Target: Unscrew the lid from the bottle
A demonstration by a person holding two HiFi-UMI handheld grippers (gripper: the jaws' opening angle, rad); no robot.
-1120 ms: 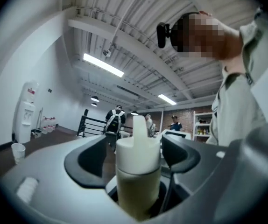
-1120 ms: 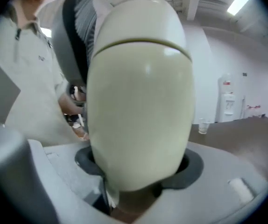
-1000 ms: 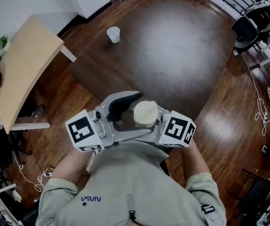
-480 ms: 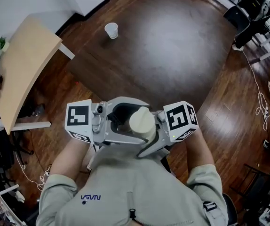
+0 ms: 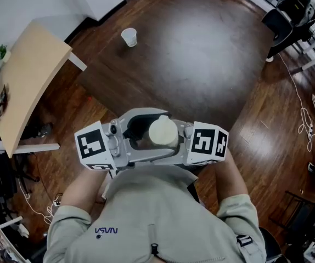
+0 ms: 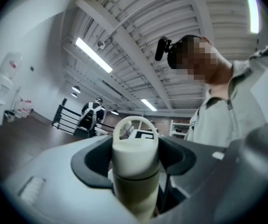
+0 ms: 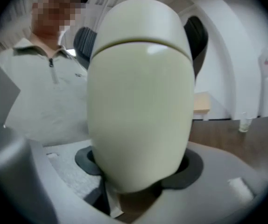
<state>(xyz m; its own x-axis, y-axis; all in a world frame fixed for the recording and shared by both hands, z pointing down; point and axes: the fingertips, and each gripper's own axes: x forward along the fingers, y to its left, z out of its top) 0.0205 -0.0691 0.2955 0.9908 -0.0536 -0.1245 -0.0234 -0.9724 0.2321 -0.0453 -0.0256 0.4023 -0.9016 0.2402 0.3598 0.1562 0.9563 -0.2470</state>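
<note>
The cream bottle (image 7: 141, 101) stands about upright in the air in front of the person's chest, above the dark wooden floor (image 5: 201, 53), between two grippers that face each other. The right gripper (image 7: 141, 171) clamps the lower body of the bottle between its dark pads. The left gripper (image 6: 135, 146) has just been closing its jaws on the lid (image 6: 135, 160), which carries a loop handle on top, and its pads lie against the lid's two sides.
</note>
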